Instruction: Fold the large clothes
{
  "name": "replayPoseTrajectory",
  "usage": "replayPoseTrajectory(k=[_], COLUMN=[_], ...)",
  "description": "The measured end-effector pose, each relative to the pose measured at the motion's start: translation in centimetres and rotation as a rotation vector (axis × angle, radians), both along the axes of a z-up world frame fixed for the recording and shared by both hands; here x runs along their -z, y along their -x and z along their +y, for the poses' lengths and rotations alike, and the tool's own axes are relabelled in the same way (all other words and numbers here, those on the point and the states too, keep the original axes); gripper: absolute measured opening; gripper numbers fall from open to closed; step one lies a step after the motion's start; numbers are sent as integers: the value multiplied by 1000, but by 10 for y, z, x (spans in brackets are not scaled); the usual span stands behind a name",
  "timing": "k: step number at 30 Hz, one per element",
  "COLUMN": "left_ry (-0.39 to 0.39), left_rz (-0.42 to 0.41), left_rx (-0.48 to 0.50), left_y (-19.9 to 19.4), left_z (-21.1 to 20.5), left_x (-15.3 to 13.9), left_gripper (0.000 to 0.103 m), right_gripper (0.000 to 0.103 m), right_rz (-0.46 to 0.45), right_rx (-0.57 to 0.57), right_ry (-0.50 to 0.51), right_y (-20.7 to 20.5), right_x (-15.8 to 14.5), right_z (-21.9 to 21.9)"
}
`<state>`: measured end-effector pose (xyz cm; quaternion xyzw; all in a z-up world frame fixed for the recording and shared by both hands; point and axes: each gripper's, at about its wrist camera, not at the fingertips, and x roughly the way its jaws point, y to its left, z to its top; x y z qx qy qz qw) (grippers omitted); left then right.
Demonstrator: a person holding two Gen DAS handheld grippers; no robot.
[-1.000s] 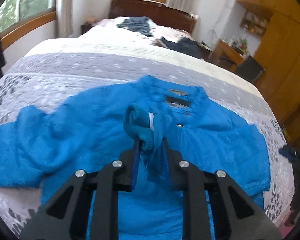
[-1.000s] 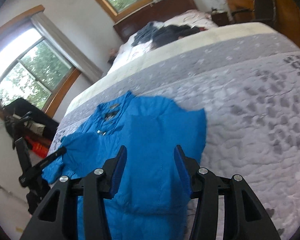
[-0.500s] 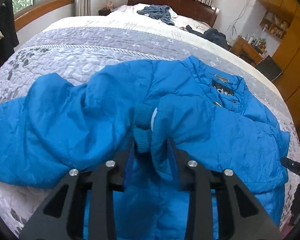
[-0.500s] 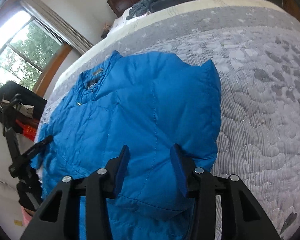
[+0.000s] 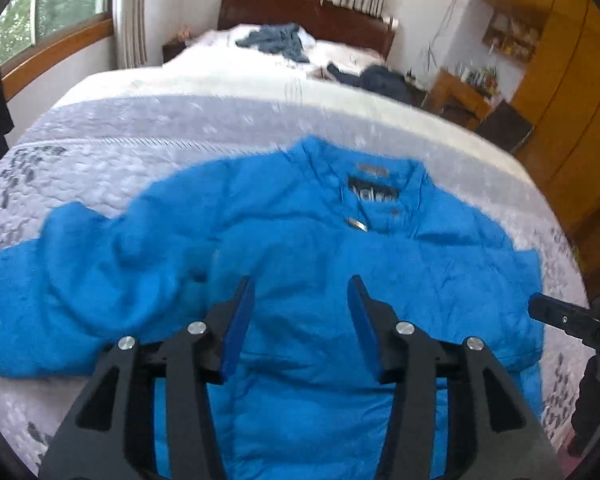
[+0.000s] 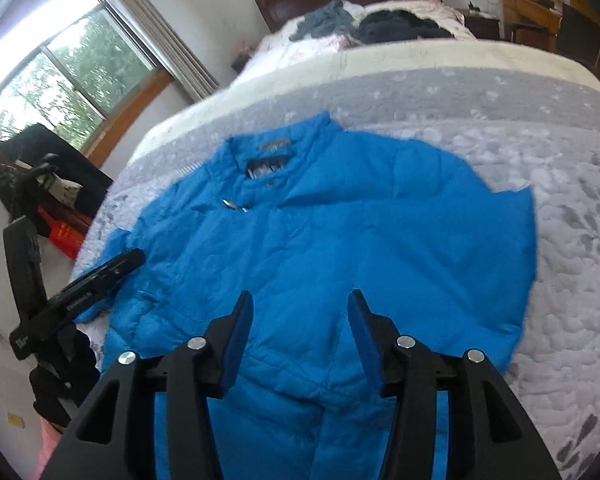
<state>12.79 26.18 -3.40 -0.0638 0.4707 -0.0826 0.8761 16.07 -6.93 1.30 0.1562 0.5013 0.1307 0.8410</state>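
Note:
A bright blue puffer jacket (image 5: 324, 248) lies front-up on the grey quilted bed, collar toward the headboard; its left sleeve (image 5: 68, 280) is folded in across the body. The same jacket (image 6: 340, 232) fills the middle of the right wrist view, its right side tucked in. My left gripper (image 5: 302, 292) hovers open above the jacket's chest with nothing between its fingers. My right gripper (image 6: 300, 306) is also open, over the lower part of the jacket. The left gripper (image 6: 100, 276) shows as a black tool at the jacket's left edge in the right wrist view.
Dark clothes (image 5: 280, 42) are heaped near the wooden headboard (image 5: 300, 8). Wooden wardrobes (image 5: 560, 92) and a desk (image 5: 460, 96) stand to the right of the bed. A window (image 6: 60, 76) and a dark chair with red items (image 6: 60, 216) are on the left side.
My left gripper let go of the blue sleeve cuff and opened; the sleeve now rests on the jacket. The left gripper has pulled back and lifted. The right gripper stayed open and drew back a little.

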Motion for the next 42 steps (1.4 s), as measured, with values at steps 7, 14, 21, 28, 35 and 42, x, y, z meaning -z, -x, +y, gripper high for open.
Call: replayPoseTrajectory(k=[7,14,21,28,35,42], left_ry=[-31,-32,43,58,130,233], left_rz=[14,16,-62,-37,30,5], left_rx=[-5,0,-61,-286,-548,-701], left_y=[-5,-5,43,97,138,141], left_z=[4,6,73,198,319,395], left_x=[29,26,-16,-13,20,39], left_gripper=[48,50,65,74,74,74], right_gripper=[49,49,59,61,61,61], right_rz=[83,54,-28,-2,7,22], right_rx=[12,15,-46,-152,-143,-92], right_ry=[-1,-15,-36,-34,4,22], right_y=[-15,-12,9,18,12,-3], right_x=[51,51,10,11,20,30], right_z=[-6,-8,13,57,64,58])
